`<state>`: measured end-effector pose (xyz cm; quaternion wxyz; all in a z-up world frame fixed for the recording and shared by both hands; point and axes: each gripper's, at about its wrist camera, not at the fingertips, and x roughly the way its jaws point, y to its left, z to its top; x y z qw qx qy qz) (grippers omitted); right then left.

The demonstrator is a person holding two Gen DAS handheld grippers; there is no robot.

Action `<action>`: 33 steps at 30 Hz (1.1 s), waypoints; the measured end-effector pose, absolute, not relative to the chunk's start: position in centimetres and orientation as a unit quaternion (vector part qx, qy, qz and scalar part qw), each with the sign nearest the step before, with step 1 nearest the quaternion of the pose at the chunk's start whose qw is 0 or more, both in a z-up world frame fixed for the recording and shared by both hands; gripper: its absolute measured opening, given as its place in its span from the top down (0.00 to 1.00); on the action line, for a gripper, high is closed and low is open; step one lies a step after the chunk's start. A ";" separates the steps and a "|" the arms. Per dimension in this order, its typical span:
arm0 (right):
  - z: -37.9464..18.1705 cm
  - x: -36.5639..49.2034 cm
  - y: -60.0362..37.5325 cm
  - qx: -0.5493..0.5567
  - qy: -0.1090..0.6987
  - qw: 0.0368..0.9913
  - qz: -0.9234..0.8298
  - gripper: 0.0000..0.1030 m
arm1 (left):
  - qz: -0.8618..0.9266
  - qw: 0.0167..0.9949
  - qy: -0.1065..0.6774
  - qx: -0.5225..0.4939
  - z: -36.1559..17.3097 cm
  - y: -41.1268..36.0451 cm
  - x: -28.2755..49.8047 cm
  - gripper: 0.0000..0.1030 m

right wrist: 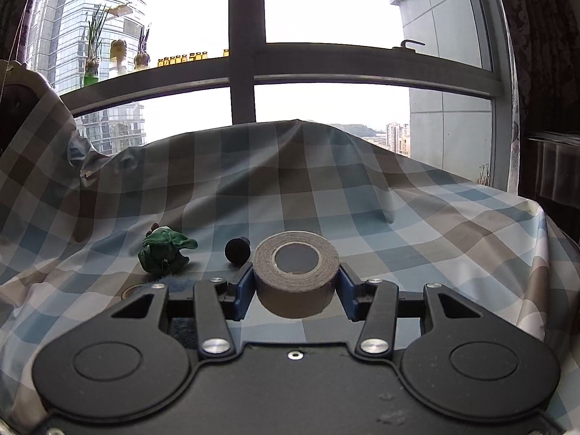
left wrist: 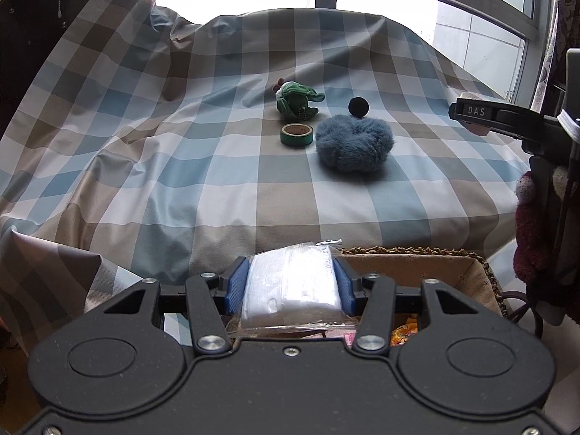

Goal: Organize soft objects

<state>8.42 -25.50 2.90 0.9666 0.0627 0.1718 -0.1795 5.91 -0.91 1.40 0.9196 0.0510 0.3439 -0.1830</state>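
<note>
My left gripper point(left wrist: 291, 284) is shut on a clear plastic bag of white soft material point(left wrist: 291, 290), held over the near edge of a woven basket point(left wrist: 435, 264). On the checked cloth beyond lie a green plush toy point(left wrist: 297, 99), a green tape roll point(left wrist: 296, 135), a fluffy blue soft object point(left wrist: 354, 142) and a black ball point(left wrist: 358, 106). My right gripper point(right wrist: 295, 286) is shut on a grey tape roll point(right wrist: 296, 272), lifted above the cloth. Past it sit the green plush toy point(right wrist: 165, 252) and the black ball point(right wrist: 237, 250).
The checked cloth point(left wrist: 181, 152) covers the whole surface and rises in folds at the left and back. A window point(right wrist: 326, 11) stands behind, its sill holding plants and small bottles point(right wrist: 181, 59). The other gripper's body point(left wrist: 507, 123) and a dark red plush point(left wrist: 529, 232) show at the right edge.
</note>
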 end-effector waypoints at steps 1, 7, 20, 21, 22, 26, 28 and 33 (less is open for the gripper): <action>3.2 8.0 -25.3 0.065 0.178 0.967 -0.169 0.54 | -0.186 0.918 0.346 0.053 1.4 -1.1 5.9 0.52; 5.1 4.3 -23.9 0.059 0.230 0.968 -0.080 0.54 | -0.195 0.910 0.359 0.066 1.3 -1.7 5.4 0.52; 4.9 -1.4 -21.7 0.104 0.378 0.920 0.010 0.54 | -0.200 0.896 0.386 0.094 1.2 -2.3 4.0 0.52; 4.7 -1.7 -21.5 0.103 0.386 0.917 0.007 0.54 | -0.201 0.895 0.387 0.093 1.2 -2.3 4.0 0.52; 4.5 -1.9 -21.3 0.100 0.392 0.914 0.005 0.54 | -0.201 0.895 0.387 0.094 1.2 -2.3 3.9 0.52; 3.9 -2.4 -20.7 0.095 0.404 0.910 0.006 0.54 | -0.199 0.897 0.383 0.097 1.3 -2.3 3.7 0.49; 3.9 -2.6 -20.7 0.100 0.405 0.909 0.013 0.53 | -0.199 0.898 0.380 0.097 1.4 -2.2 3.6 0.38; 4.5 -2.8 -20.7 0.103 0.390 0.915 0.017 0.50 | -0.198 0.901 0.373 0.102 1.6 -2.2 3.3 0.34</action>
